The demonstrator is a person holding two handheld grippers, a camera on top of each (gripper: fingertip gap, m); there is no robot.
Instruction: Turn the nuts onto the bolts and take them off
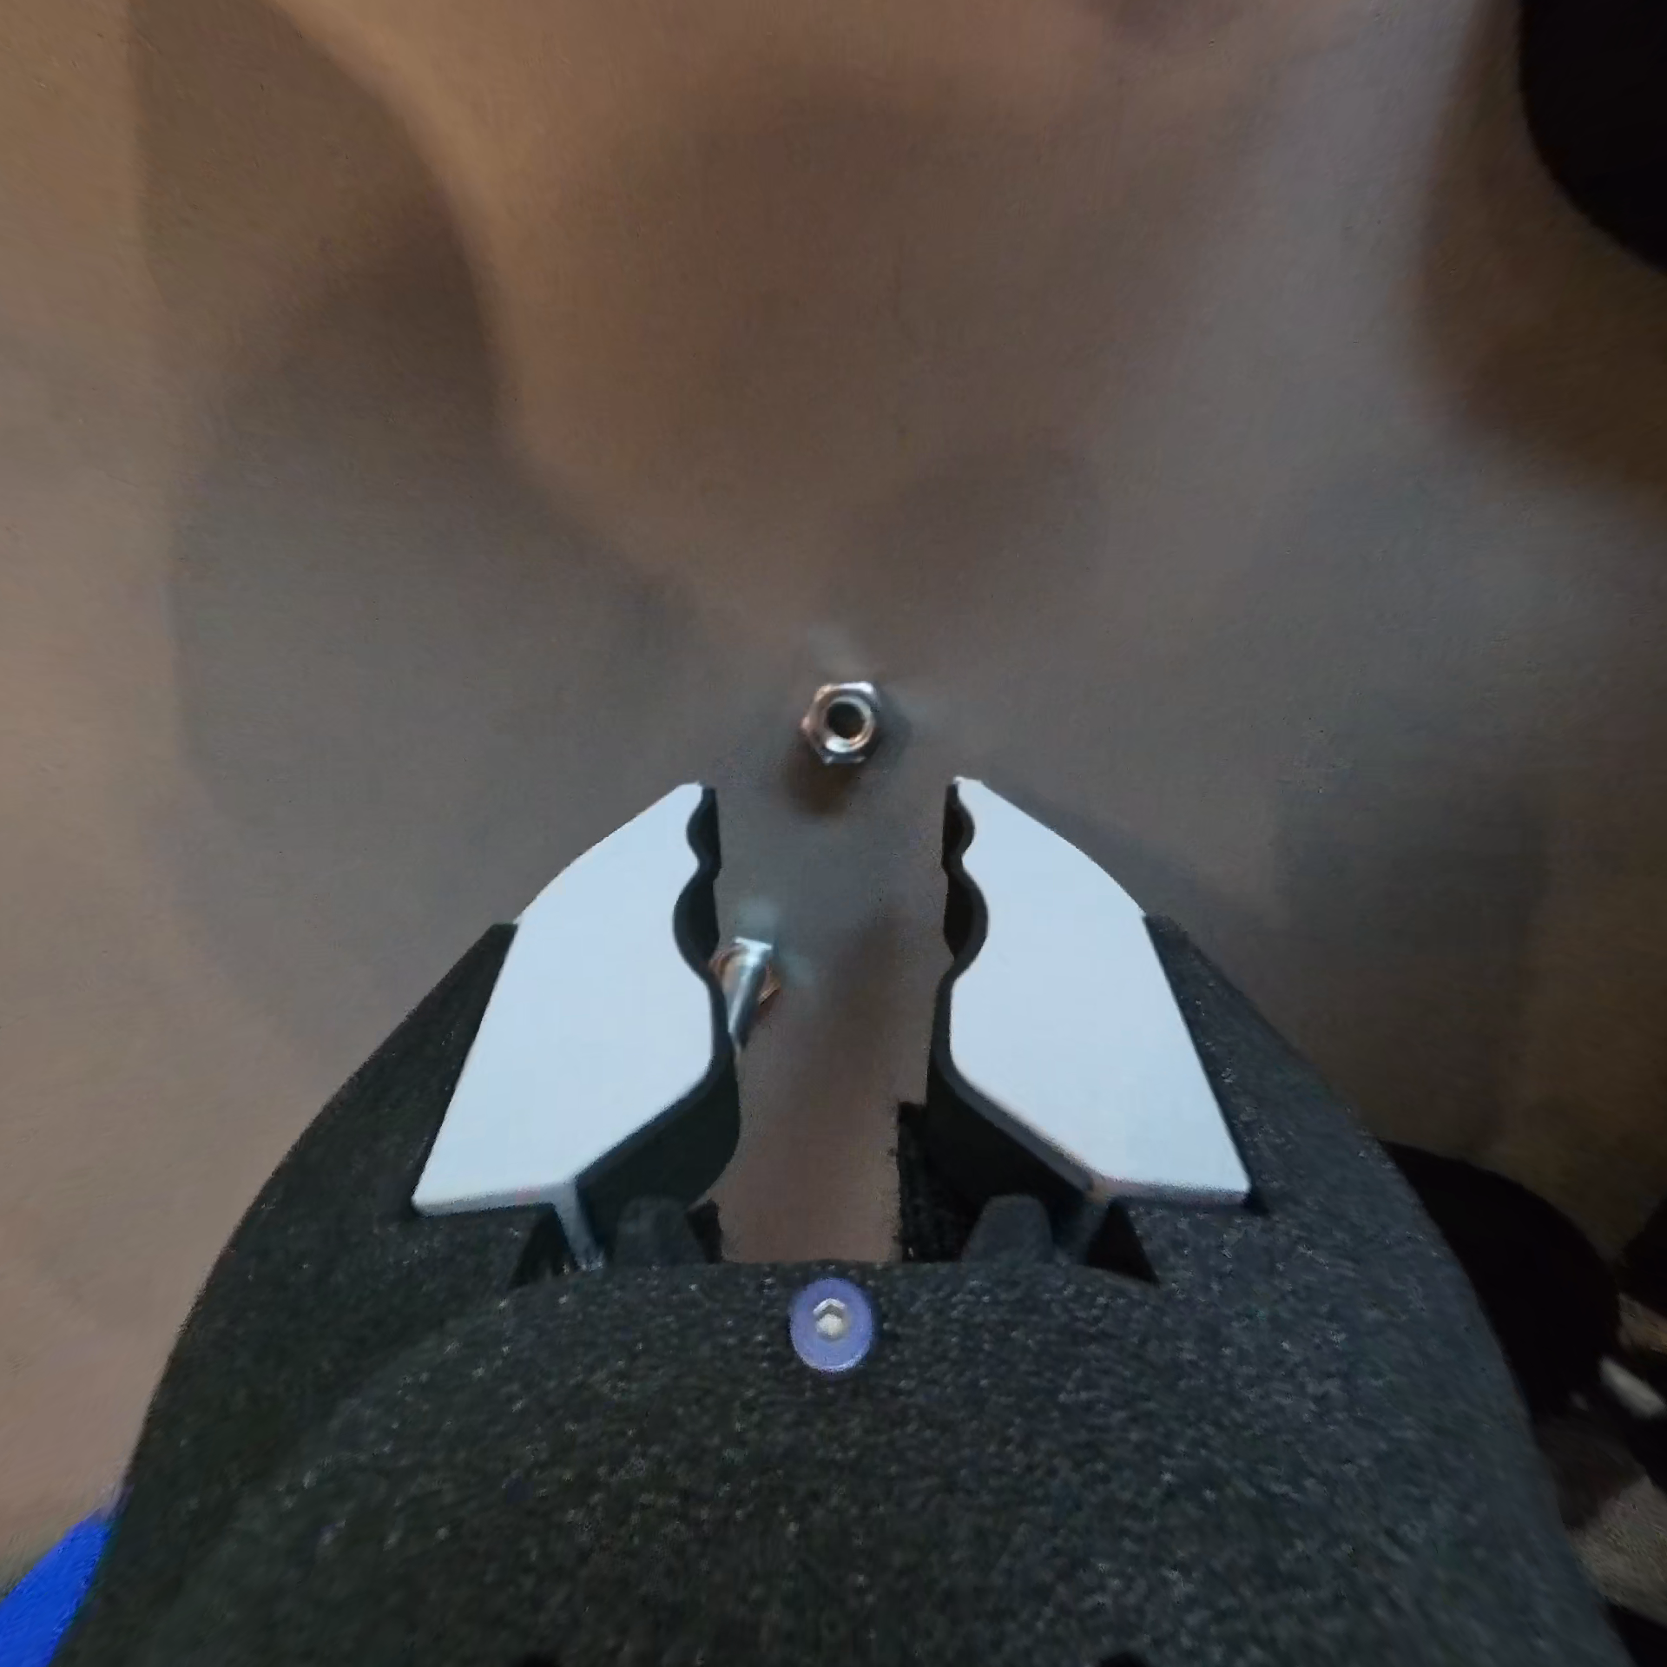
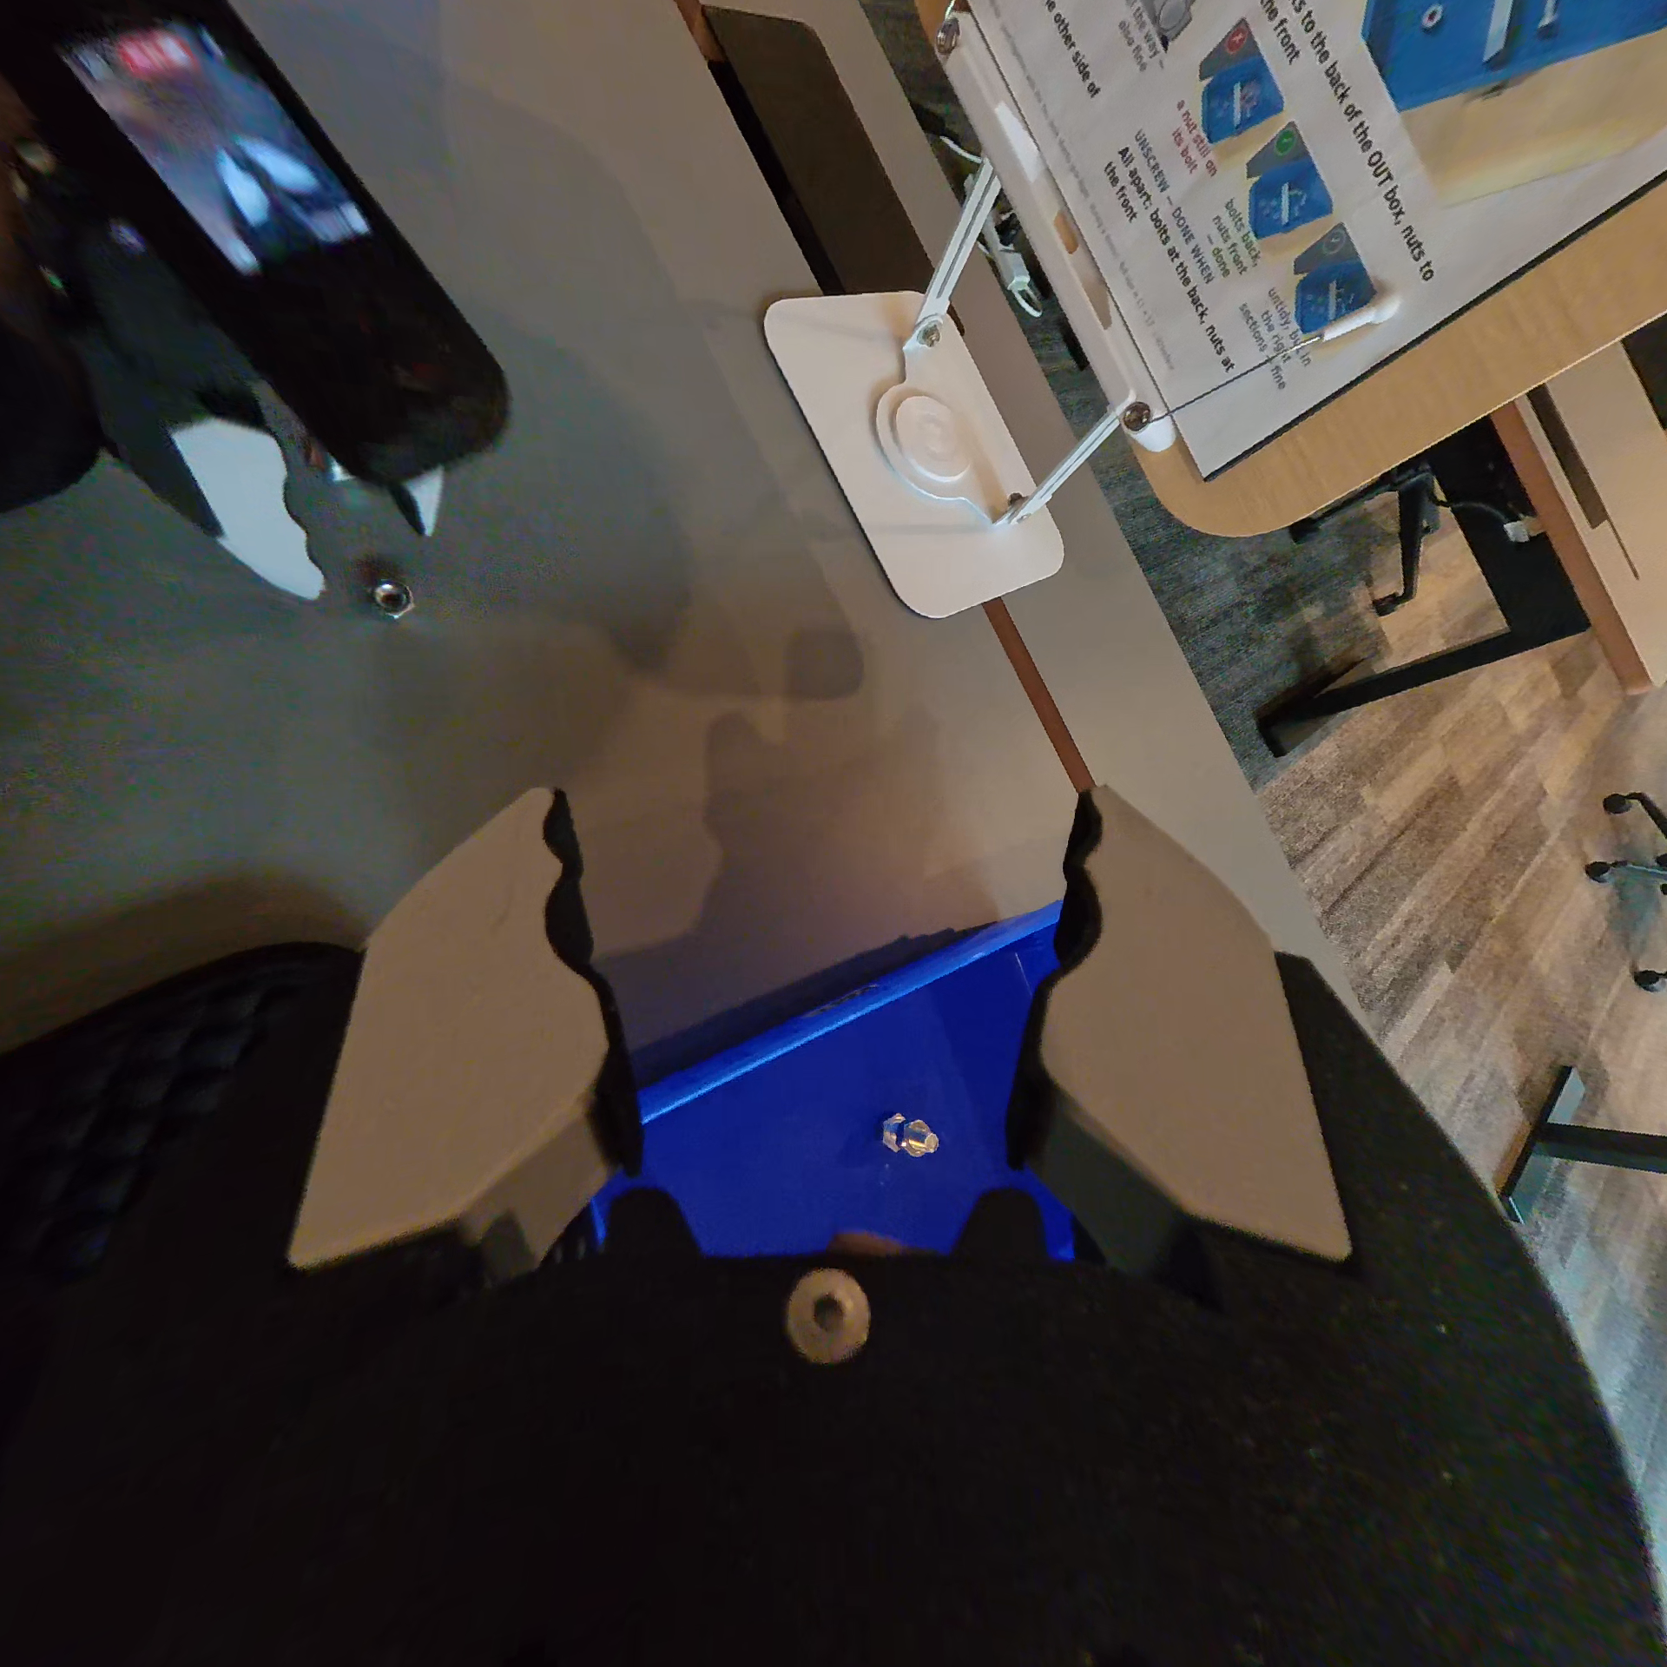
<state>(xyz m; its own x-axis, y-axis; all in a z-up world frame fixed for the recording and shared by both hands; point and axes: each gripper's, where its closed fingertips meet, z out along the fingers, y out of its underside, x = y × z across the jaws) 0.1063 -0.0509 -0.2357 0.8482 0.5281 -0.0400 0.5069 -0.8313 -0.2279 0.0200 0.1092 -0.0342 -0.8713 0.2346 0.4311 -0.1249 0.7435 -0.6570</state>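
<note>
In the left wrist view a silver hex nut [image 1: 841,722] lies on the grey table [image 1: 1173,541], just beyond my left gripper [image 1: 830,794]. The left gripper is open. A silver bolt [image 1: 744,983] lies on the table between its fingers, close to the left finger [image 1: 586,974] and partly hidden by it. My right gripper [image 2: 821,803] is open and empty above a blue box [image 2: 812,1128] holding one small shiny metal piece [image 2: 909,1137]. The right wrist view also shows the left gripper [image 2: 370,550] and the nut [image 2: 390,595] at upper left.
A white stand base [image 2: 911,451] sits near the table's right edge and carries a tilted instruction sheet [image 2: 1308,180]. Beyond the edge are a wooden desk [image 2: 1443,406], the floor and chair legs. A blue corner [image 1: 54,1551] shows at lower left. My hands' fingertips stand some 30 cm from each other.
</note>
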